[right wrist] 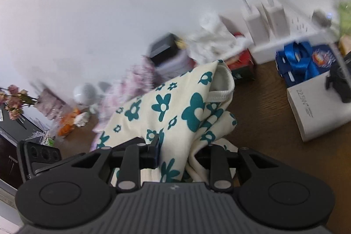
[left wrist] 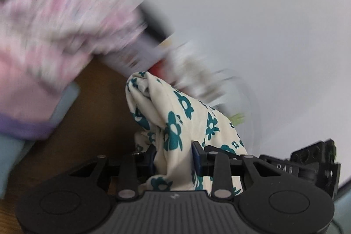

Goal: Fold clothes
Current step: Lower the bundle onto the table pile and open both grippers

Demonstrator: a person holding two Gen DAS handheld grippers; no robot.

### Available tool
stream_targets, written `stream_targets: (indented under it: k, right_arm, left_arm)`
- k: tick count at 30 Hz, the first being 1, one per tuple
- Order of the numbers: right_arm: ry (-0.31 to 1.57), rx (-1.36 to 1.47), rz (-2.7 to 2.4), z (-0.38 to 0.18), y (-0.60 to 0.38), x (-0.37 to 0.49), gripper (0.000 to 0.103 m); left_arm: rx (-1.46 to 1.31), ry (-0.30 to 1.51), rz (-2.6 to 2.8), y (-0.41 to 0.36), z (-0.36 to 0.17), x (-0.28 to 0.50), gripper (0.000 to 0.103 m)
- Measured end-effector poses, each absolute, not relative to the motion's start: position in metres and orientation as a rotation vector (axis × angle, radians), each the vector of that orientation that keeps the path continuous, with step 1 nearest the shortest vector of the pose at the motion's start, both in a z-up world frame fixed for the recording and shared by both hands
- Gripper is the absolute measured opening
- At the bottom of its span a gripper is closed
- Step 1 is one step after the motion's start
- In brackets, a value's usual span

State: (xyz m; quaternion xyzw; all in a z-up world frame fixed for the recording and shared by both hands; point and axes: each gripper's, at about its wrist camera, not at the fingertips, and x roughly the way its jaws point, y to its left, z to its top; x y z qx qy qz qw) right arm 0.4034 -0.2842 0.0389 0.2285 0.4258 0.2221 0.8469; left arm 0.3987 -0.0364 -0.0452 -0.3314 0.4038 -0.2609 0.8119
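Note:
A cream garment with teal flowers [left wrist: 175, 115] is bunched up and pinched between the pads of my left gripper [left wrist: 173, 157], which is shut on it above the brown wooden table [left wrist: 98, 102]. In the right wrist view the same floral garment [right wrist: 175, 111] drapes forward, its ribbed hem showing at the far end. My right gripper [right wrist: 177, 157] is shut on a fold of it; the right pad is hidden under cloth. The far background in both views is smeared by motion.
A pink patterned garment [left wrist: 43, 47] lies blurred at left on a pale blue cloth [left wrist: 65, 100]. On the table at right stand a white box [right wrist: 318, 111], a blue ribbon pack [right wrist: 302, 60], a red box [right wrist: 241, 63], white chargers [right wrist: 267, 21] and a black box [right wrist: 164, 47]. Flowers [right wrist: 15, 100] stand far left.

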Motion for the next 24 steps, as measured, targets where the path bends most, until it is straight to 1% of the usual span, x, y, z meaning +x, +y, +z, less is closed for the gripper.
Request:
stream_targets:
  k: [1, 2, 3, 4, 5, 6, 7, 8, 9, 10, 11, 12, 13, 14, 16, 18, 19, 21, 22, 23, 24]
  right_arm:
    - [0.932, 0.469, 0.452, 0.028, -0.284, 0.411, 0.035]
    - [0.948, 0.429, 0.428, 0.021, -0.284, 0.412, 0.054]
    - [0.939, 0.371, 0.408, 0.024, -0.284, 0.410, 0.063]
    - [0.926, 0.311, 0.389, 0.029, -0.283, 0.407, 0.079]
    - [0.908, 0.222, 0.347, 0.038, -0.281, 0.402, 0.083]
    - [0.886, 0.162, 0.329, 0.047, -0.280, 0.397, 0.083]
    - [0.865, 0.107, 0.315, 0.056, -0.280, 0.393, 0.080]
    - [0.843, 0.053, 0.301, 0.065, -0.279, 0.388, 0.072]
    - [0.836, 0.042, 0.305, 0.073, -0.279, 0.381, 0.066]
    - [0.833, 0.048, 0.326, 0.079, -0.279, 0.375, 0.055]
    - [0.832, 0.044, 0.342, 0.081, -0.276, 0.370, 0.046]
    - [0.831, 0.038, 0.356, 0.082, -0.272, 0.365, 0.042]
    - [0.850, 0.017, 0.344, 0.078, -0.266, 0.365, 0.034]
    - [0.884, -0.008, 0.319, 0.067, -0.262, 0.366, 0.024]
    - [0.954, -0.058, 0.265, 0.043, -0.254, 0.370, 0.023]
    - [0.932, -0.076, 0.249, 0.036, -0.255, 0.366, 0.023]
    - [0.924, -0.069, 0.241, 0.041, -0.256, 0.364, 0.025]
    - [0.862, -0.077, 0.221, 0.066, -0.255, 0.354, 0.029]
    - [0.829, -0.082, 0.212, 0.080, -0.255, 0.350, 0.036]
    - [0.773, -0.090, 0.213, 0.095, -0.253, 0.343, 0.046]
    - [0.725, -0.084, 0.232, 0.107, -0.249, 0.337, 0.050]
  left_arm:
    - [-0.717, 0.906, -0.535, -0.038, -0.051, 0.404, 0.034]
    - [-0.717, 0.913, -0.544, -0.038, -0.052, 0.405, 0.039]
    - [-0.672, 0.922, -0.549, -0.038, -0.047, 0.404, 0.044]
    - [-0.609, 0.921, -0.531, -0.038, -0.039, 0.401, 0.061]
    - [-0.547, 0.920, -0.514, -0.037, -0.032, 0.397, 0.076]
    - [-0.490, 0.915, -0.497, -0.036, -0.024, 0.394, 0.080]
    - [-0.460, 0.898, -0.486, -0.035, -0.020, 0.388, 0.080]
    - [-0.431, 0.881, -0.475, -0.033, -0.015, 0.382, 0.078]
    - [-0.401, 0.864, -0.464, -0.032, -0.010, 0.376, 0.078]
    - [-0.373, 0.851, -0.454, -0.031, -0.006, 0.370, 0.075]
    - [-0.348, 0.858, -0.450, -0.037, -0.006, 0.366, 0.061]
    - [-0.324, 0.865, -0.445, -0.042, -0.006, 0.363, 0.052]
    - [-0.306, 0.872, -0.436, -0.049, -0.010, 0.364, 0.046]
    - [-0.292, 0.877, -0.428, -0.055, -0.013, 0.364, 0.046]
    - [-0.296, 0.872, -0.419, -0.059, -0.018, 0.361, 0.046]
    - [-0.301, 0.852, -0.419, -0.056, -0.017, 0.353, 0.048]
    - [-0.310, 0.838, -0.431, -0.050, -0.014, 0.348, 0.048]
    - [-0.315, 0.826, -0.451, -0.030, -0.002, 0.336, 0.051]
    - [-0.318, 0.803, -0.455, -0.016, 0.005, 0.326, 0.057]
    - [-0.311, 0.770, -0.445, 0.000, 0.012, 0.316, 0.063]
    - [-0.285, 0.735, -0.417, 0.019, 0.018, 0.307, 0.065]
